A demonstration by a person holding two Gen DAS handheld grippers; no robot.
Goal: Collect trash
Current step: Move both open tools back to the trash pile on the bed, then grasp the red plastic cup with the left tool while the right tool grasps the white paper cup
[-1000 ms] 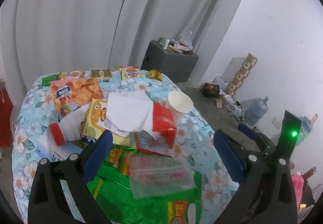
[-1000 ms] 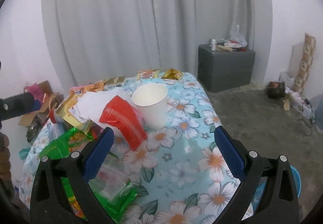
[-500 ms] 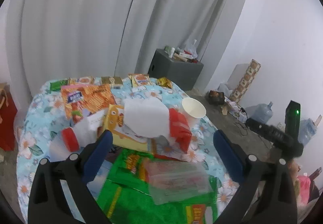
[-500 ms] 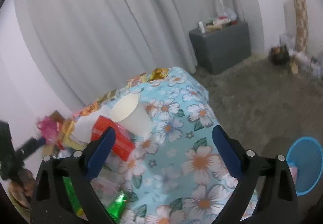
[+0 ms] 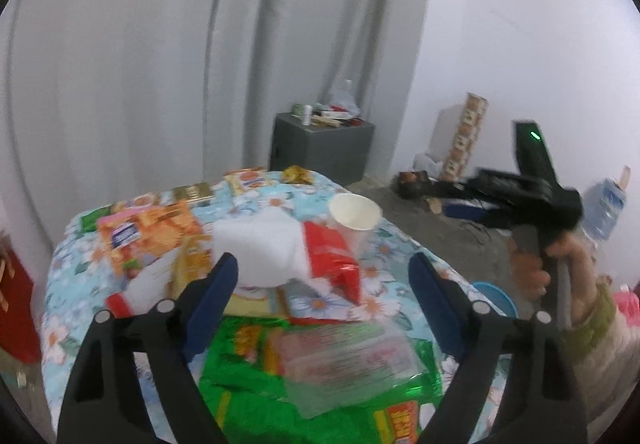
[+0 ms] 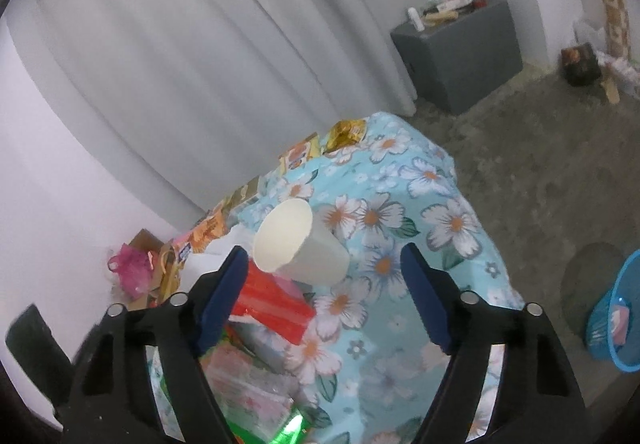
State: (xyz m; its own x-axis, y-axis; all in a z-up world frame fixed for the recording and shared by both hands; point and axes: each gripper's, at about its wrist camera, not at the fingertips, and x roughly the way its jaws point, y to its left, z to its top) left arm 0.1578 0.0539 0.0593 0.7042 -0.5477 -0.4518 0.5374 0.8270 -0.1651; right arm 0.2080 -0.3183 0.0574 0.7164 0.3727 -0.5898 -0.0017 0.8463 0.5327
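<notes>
A floral-clothed table [image 5: 384,244] carries trash: a white paper cup [image 5: 354,214], a red packet [image 5: 330,258], white tissue [image 5: 260,244], an orange snack bag [image 5: 150,234], a green wrapper [image 5: 248,396] under a clear plastic bag [image 5: 344,362]. My left gripper [image 5: 324,276] is open and empty above the pile. My right gripper [image 6: 326,268] is open and empty, with the paper cup [image 6: 298,244] between its fingers in the view and the red packet [image 6: 272,304] at its left finger. The right tool also shows in the left wrist view [image 5: 536,180].
A blue trash basket [image 6: 616,320] stands on the floor right of the table; it also shows in the left wrist view [image 5: 496,298]. A grey cabinet [image 6: 460,56] with clutter stands by the curtain. Small packets [image 6: 344,134] lie at the table's far edge.
My right gripper has tilted and moved closer to the paper cup, which now looks larger between its fingers. My left gripper has shifted and the right tool has risen in its view.
</notes>
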